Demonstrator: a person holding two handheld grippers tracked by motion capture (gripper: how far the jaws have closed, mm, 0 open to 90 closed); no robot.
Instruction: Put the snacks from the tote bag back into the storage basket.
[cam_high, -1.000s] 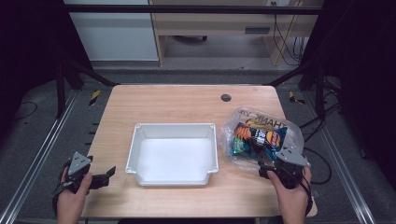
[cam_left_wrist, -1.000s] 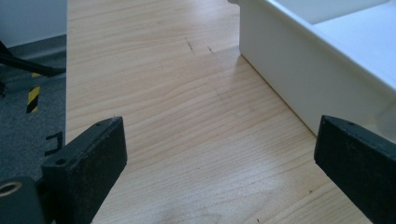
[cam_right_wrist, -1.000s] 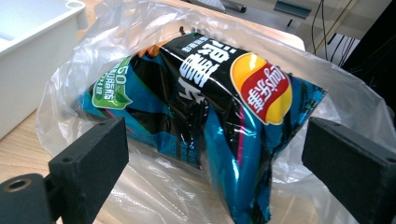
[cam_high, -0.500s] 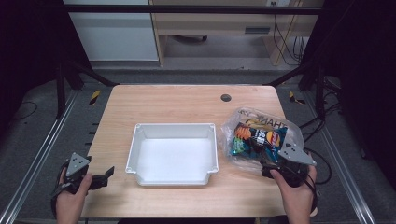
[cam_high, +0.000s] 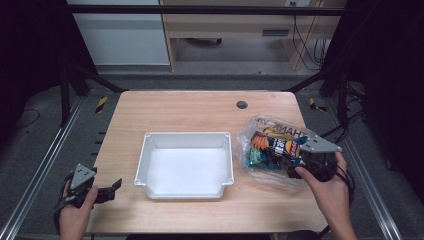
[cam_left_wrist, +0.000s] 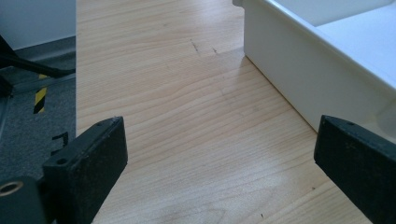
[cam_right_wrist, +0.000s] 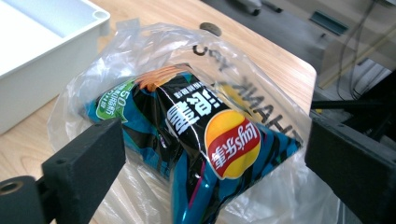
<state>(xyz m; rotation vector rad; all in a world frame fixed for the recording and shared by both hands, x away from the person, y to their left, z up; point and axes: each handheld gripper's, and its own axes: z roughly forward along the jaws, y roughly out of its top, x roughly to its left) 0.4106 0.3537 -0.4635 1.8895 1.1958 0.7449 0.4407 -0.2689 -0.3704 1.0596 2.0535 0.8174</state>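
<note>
A white plastic tray (cam_high: 185, 165) sits empty at the centre of the high view on a light wooden table (cam_high: 175, 107). Right of it lies a clear plastic bag (cam_high: 260, 130) holding a blue and black crisp packet (cam_high: 270, 147). The right gripper (cam_high: 295, 165), held in a hand (cam_high: 327, 192) at the lower right, is at the bag's near edge; in the right gripper view its jaws stand wide apart on either side of the packet (cam_right_wrist: 210, 140), gripping nothing. The left gripper (cam_high: 107, 190), held in a hand (cam_high: 75, 215) at the lower left corner, hovers by the table's edge; in the left gripper view its jaws are spread wide over bare wood, with the tray wall (cam_left_wrist: 299, 74) at the upper right
</note>
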